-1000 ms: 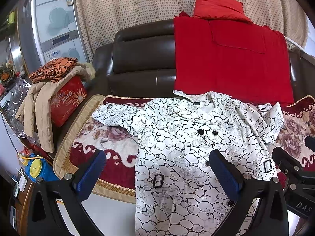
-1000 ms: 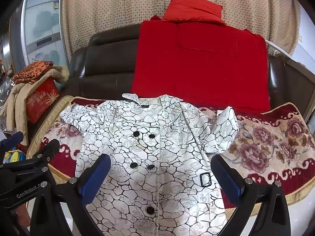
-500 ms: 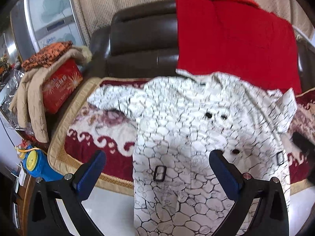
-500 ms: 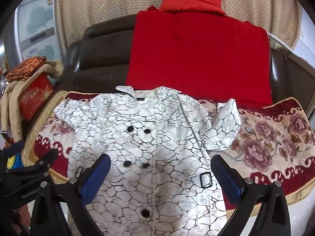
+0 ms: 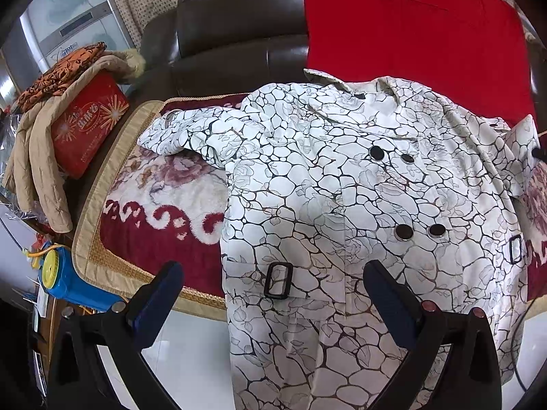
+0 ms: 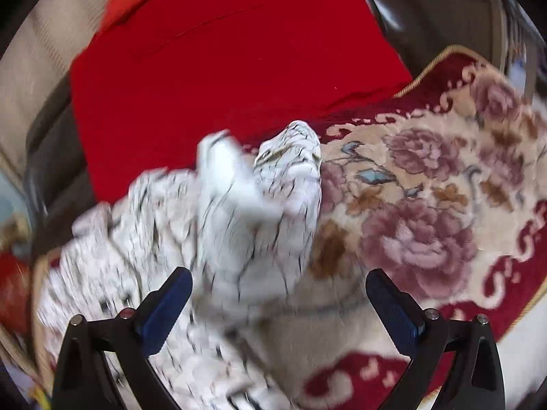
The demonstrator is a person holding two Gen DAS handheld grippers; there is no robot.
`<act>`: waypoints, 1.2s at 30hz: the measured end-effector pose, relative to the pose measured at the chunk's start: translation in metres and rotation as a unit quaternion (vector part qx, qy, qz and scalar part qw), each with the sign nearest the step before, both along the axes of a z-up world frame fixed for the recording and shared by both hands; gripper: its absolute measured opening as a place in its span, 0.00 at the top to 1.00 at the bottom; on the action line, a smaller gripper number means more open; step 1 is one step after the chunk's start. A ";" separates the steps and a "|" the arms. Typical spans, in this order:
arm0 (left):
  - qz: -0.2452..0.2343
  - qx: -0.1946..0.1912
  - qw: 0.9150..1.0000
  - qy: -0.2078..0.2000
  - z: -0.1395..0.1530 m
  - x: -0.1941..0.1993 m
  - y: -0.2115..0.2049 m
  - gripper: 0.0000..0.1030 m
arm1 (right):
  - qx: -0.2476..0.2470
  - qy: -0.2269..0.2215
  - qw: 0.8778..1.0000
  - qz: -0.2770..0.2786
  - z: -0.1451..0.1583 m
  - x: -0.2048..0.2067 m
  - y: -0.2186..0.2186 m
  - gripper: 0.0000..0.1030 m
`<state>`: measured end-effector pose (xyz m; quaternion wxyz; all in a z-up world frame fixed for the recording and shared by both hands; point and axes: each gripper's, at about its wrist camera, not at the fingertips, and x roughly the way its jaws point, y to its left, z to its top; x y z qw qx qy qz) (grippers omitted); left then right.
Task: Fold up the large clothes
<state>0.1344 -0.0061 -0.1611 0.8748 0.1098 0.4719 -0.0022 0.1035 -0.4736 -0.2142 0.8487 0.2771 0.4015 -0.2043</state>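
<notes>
On the sofa seat, over a floral rug [image 5: 160, 184] of dark red and cream with a gold woven border, a white coat [image 5: 342, 205] with a black crackle print lies face up, its collar toward the backrest and its hem hanging over the front edge. It has dark round buttons and black buckles at the waist. Behind it a red blanket [image 5: 410, 27] drapes the dark leather sofa [image 5: 232, 34]. At the left a red box [image 5: 85, 126] carries gold starbursts and Chinese characters too small to read, with a beige quilted garment [image 5: 34, 157] over it. The left gripper [image 5: 273, 294] is spread wide above the coat's waist, gripping nothing. The right gripper [image 6: 280, 304], in a blurred view, is also spread, pointing at the coat's upturned sleeve [image 6: 273, 191].
</notes>
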 end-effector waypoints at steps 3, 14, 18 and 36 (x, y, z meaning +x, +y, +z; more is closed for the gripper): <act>0.000 -0.001 1.000 0.007 -0.003 0.005 0.001 0.00 | 0.035 -0.006 0.999 0.002 -0.003 0.020 -0.013 0.00; 0.009 0.011 1.000 0.016 -0.013 0.015 0.008 0.00 | 0.325 -0.176 0.925 -0.087 -0.064 0.044 -0.121 0.01; 0.004 0.014 1.000 0.020 -0.015 0.016 0.002 0.00 | 0.360 -0.153 0.918 -0.059 -0.082 0.084 -0.125 0.15; 0.037 -0.012 0.999 0.002 -0.004 0.020 0.034 0.00 | 0.234 -0.258 0.922 0.168 0.117 0.142 0.032 0.79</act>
